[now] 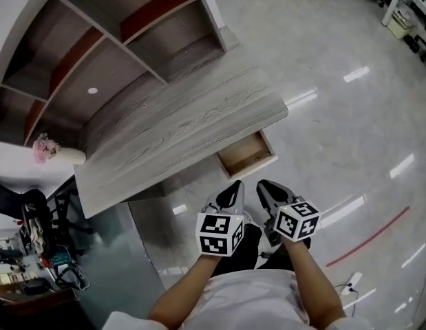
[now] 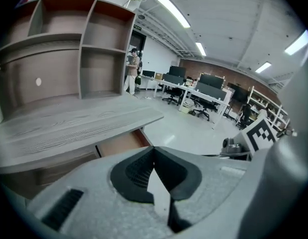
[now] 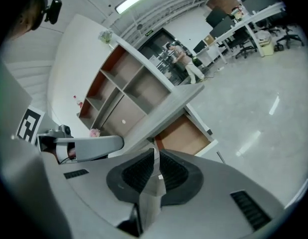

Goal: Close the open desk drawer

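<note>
The grey wood desk (image 1: 178, 139) has one drawer (image 1: 248, 155) pulled out at its right end, and the drawer's brown inside looks empty. Both grippers hover side by side just short of the drawer front, pointing at it. My left gripper (image 1: 235, 188) is shut with nothing between its jaws. My right gripper (image 1: 264, 187) is shut too, also with nothing in it. In the left gripper view the drawer (image 2: 123, 142) shows under the desk top, just past the closed jaws (image 2: 154, 149). In the right gripper view the drawer (image 3: 184, 135) lies just beyond the closed jaws (image 3: 154, 153).
A curved shelf unit (image 1: 96, 60) rises behind the desk. A pink flower (image 1: 42, 147) stands at the desk's left end. Office chairs and cluttered desks (image 1: 34, 246) sit at lower left. Polished floor (image 1: 336, 115) spreads to the right. A person (image 2: 133, 68) stands far off by other desks.
</note>
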